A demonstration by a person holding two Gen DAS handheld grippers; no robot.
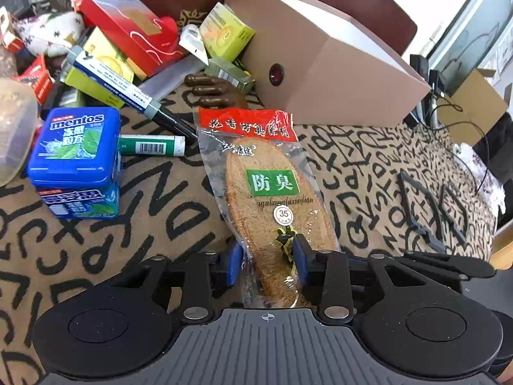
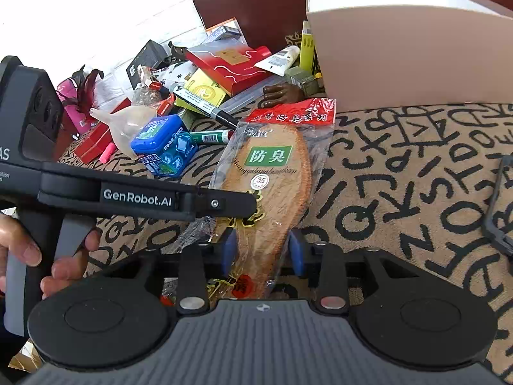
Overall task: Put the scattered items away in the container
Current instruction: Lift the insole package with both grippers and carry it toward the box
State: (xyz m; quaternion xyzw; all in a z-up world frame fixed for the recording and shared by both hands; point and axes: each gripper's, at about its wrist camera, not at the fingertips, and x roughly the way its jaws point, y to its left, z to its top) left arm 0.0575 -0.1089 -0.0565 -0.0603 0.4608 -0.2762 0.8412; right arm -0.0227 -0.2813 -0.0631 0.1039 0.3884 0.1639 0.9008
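Observation:
An insole in a clear packet (image 1: 272, 186) with a red header lies lengthwise on the letter-patterned cloth. Its header end is near the beige open-topped box (image 1: 320, 73). In the left wrist view, my left gripper (image 1: 267, 261) has its blue pads pressed on both sides of the packet's near end. In the right wrist view, the same insole packet (image 2: 272, 160) runs between the blue pads of my right gripper (image 2: 263, 252), which touch its heel end. My left gripper (image 2: 251, 208) reaches in from the left onto the packet's middle. The beige box (image 2: 400, 57) stands behind.
Two stacked blue mint boxes (image 1: 75, 147) stand left of the packet, with a green tube (image 1: 150, 144) and a marker (image 1: 128, 93) behind them. Farther back are a red box (image 1: 128, 29), a brown toy hand (image 1: 211, 91) and several cartons. Black frames (image 1: 429, 211) lie on the right. A person's hand (image 2: 29, 250) holds the left gripper's handle.

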